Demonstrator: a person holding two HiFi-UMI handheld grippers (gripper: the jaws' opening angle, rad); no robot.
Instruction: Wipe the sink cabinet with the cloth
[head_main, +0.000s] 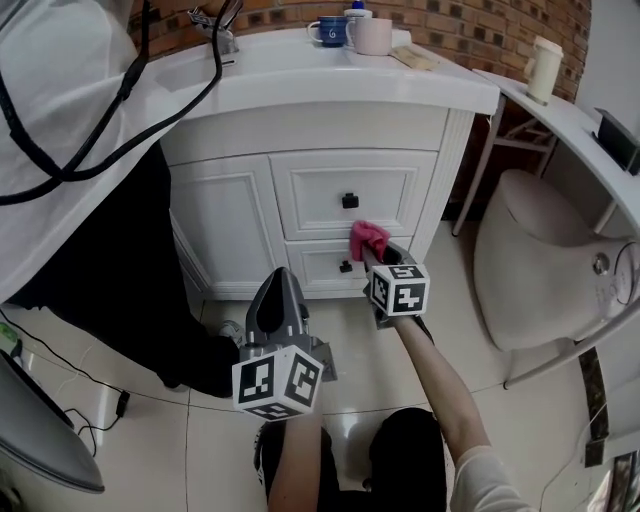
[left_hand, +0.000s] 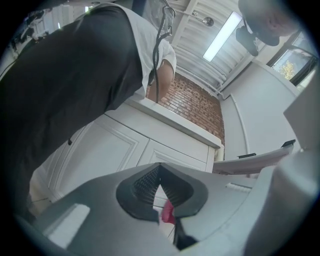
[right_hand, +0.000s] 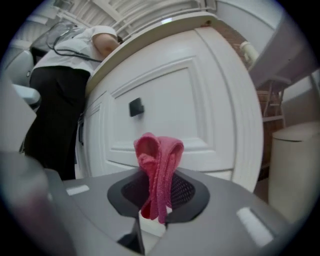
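Your R gripper (head_main: 373, 255) pinches fuzzy pink cloth (head_main: 366, 238) by white paneled sink cabinet (head_main: 345, 180); L gripper (head_main: 281, 274) closed, empty. Glossy tile floor (head_main: 190, 440), brick wall (head_main: 480, 30).

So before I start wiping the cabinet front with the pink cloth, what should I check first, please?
1. Cloth clamped in right gripper: ok.
2. Cloth touching the sink cabinet: cannot tell.
3. Both drawers shut: ok.
4. Left gripper shut, empty, below and left of the cloth: ok.
5. Left cabinet door free to wipe: not ok, a standing person covers part of it.
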